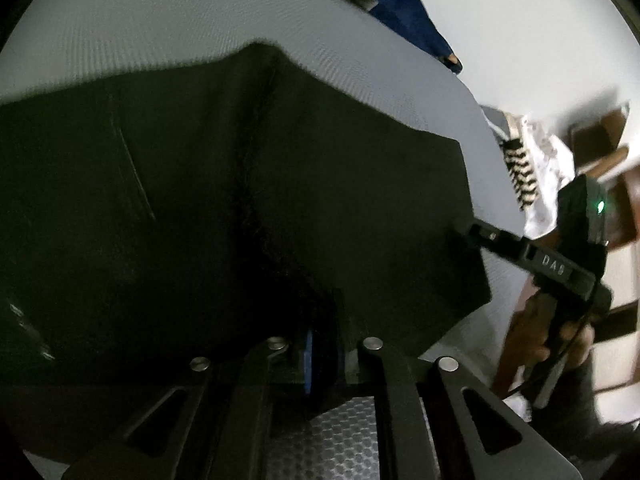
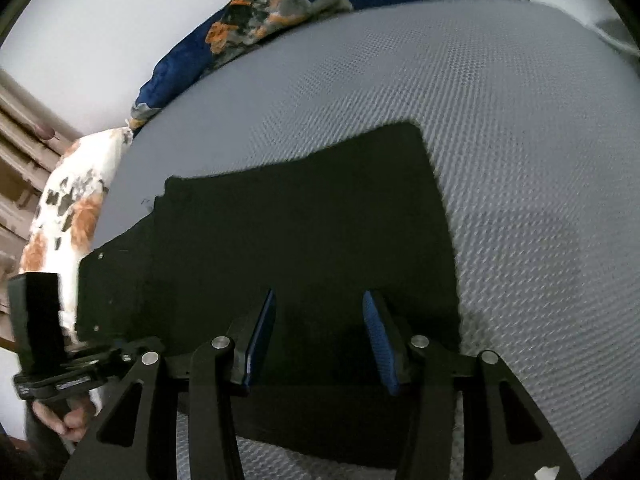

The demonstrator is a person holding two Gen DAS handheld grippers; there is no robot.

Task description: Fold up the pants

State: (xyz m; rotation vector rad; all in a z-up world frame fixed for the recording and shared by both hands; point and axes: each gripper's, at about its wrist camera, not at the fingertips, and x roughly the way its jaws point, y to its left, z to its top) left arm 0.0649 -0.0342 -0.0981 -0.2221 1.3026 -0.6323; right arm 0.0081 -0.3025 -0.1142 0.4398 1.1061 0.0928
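The black pants lie on a grey textured mattress. In the left wrist view my left gripper is shut on a fold of the pants cloth, with one blue pad showing through it. My right gripper shows at the right of that view, its tips at the pants' edge. In the right wrist view the pants lie flat, and my right gripper is open with its blue pads low over the near part of the cloth. My left gripper's body shows at the lower left.
A blue floral blanket lies bunched at the far edge of the mattress. A white patterned pillow sits at its left side. White walls stand behind, and wooden furniture is beside the bed.
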